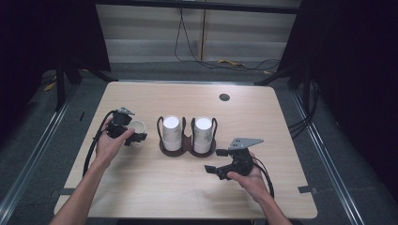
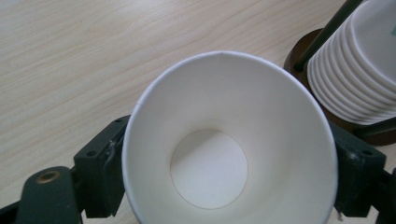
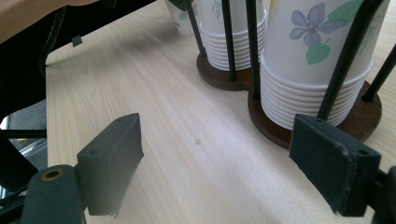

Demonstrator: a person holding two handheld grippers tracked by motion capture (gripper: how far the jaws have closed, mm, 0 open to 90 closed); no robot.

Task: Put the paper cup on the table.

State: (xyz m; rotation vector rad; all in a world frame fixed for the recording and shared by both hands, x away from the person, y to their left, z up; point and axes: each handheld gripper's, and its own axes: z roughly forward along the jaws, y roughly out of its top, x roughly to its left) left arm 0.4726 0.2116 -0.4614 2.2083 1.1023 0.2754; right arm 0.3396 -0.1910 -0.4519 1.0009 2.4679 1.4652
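High view: the left gripper (image 1: 133,136) sits at about nine o'clock from the cup holder (image 1: 187,149), with a single paper cup (image 1: 136,126) clamped between its jaws. The cup is gripped by its side walls, mouth up, probably so it can be set down upright or carried without spilling its shape. In the left gripper view the jaws press on either side of the paper cup, its rim round and barely squeezed, which suggests a light hold suited to thin paper. The cup is plain white inside, with a flat round bottom and a faint seam at twelve o'clock on the rim.

The cup holder is a dark figure-eight base with thin black rods that keep two stacks of cups (image 3: 299,70) upright and upside down; the stacks carry a blue flower print.

At about five o'clock from the holder, the right gripper (image 1: 217,170) hovers low over the table (image 1: 141,187), its jaws spread wide and holding nothing, likely waiting its turn near the right stack.
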